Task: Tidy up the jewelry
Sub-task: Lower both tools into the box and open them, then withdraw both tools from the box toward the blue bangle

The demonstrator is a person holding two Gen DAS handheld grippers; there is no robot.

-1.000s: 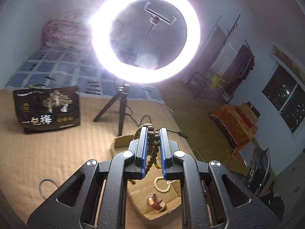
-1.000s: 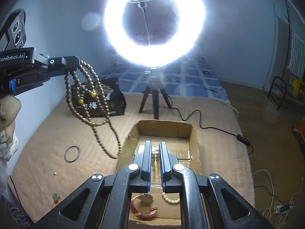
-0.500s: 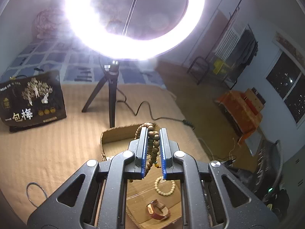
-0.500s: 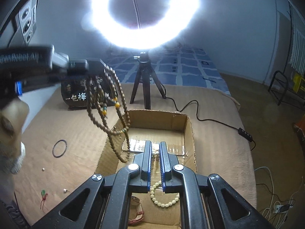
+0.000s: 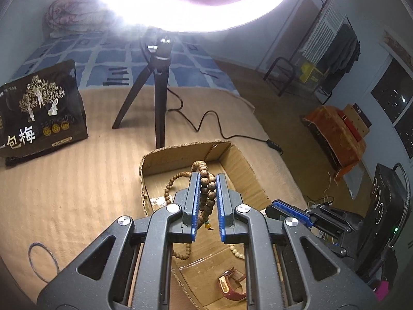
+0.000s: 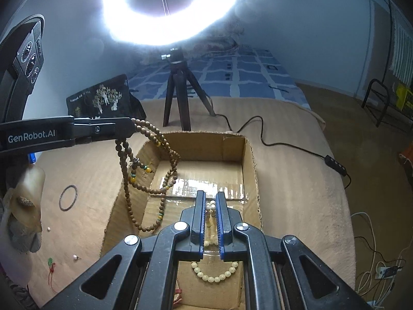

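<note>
Left hand-held gripper (image 5: 207, 180) nearly closed on wooden bead necklace (image 5: 205, 188); right hand-held gripper (image 6: 211, 208) on cream bracelet (image 6: 214, 276).

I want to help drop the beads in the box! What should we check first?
1. Left gripper shut on the long brown wooden bead necklace: ok.
2. Necklace over the open cardboard box: ok.
3. All loops inside the box wall: cannot tell.
4. Right gripper shut on the cream bead bracelet: ok.
5. Bracelet over the box: ok.
6. Red-strapped watch away from the drop: cannot tell.
</note>
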